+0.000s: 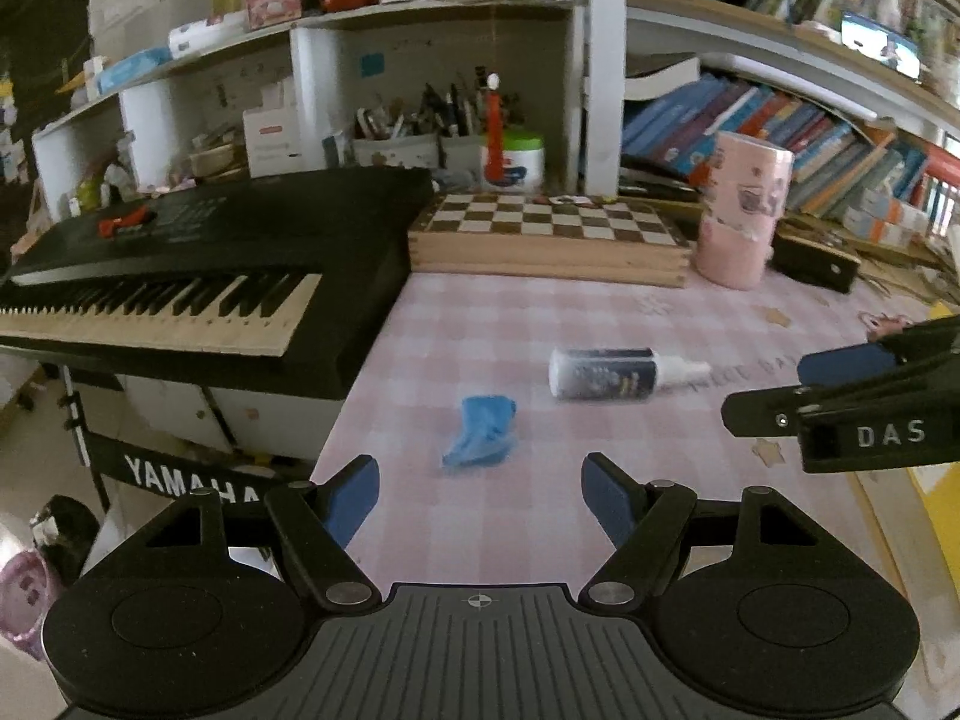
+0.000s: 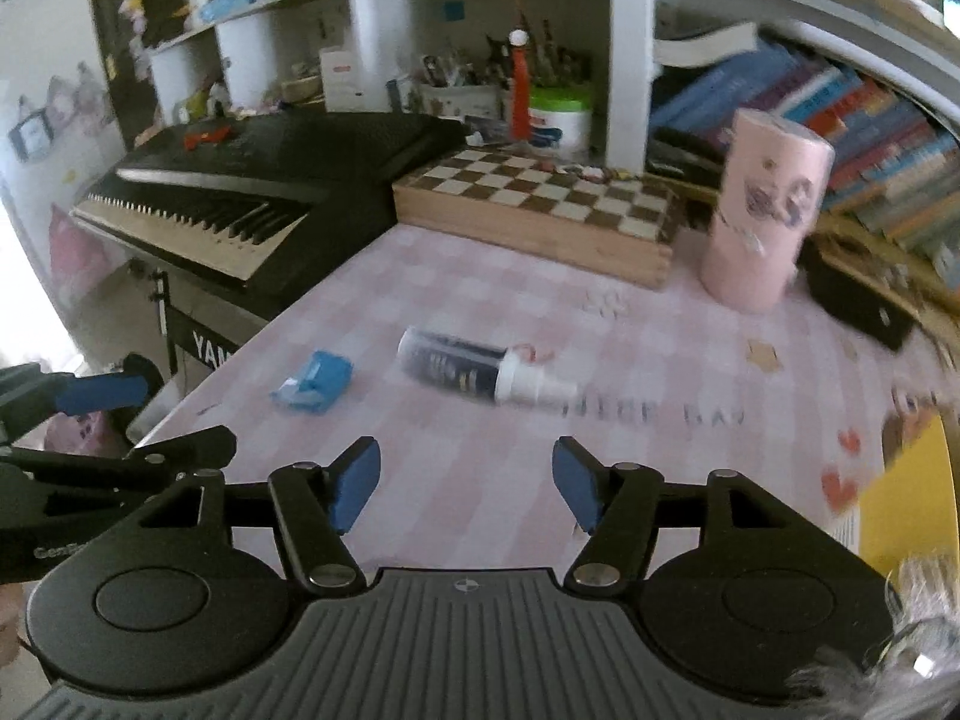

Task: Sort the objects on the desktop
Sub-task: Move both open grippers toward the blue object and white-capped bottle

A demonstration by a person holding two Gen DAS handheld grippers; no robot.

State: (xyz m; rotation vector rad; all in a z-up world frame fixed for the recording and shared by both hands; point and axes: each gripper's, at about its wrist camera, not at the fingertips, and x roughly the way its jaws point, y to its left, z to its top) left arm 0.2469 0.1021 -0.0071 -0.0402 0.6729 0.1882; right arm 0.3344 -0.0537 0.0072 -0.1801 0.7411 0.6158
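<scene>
A dark spray bottle with a white nozzle lies on its side on the pink checked tablecloth. Left of it lies a small crumpled blue packet. My left gripper hovers just short of the packet, open, with nothing between its blue pads. My right gripper is also open and empty, hanging short of the bottle. Each gripper shows in the other's view: the right gripper at the right edge, the left gripper at the left edge.
A black Yamaha keyboard borders the table's left side. A wooden chessboard box, a pink cylinder and a black case stand at the back below crowded shelves. A yellow book lies at the near right.
</scene>
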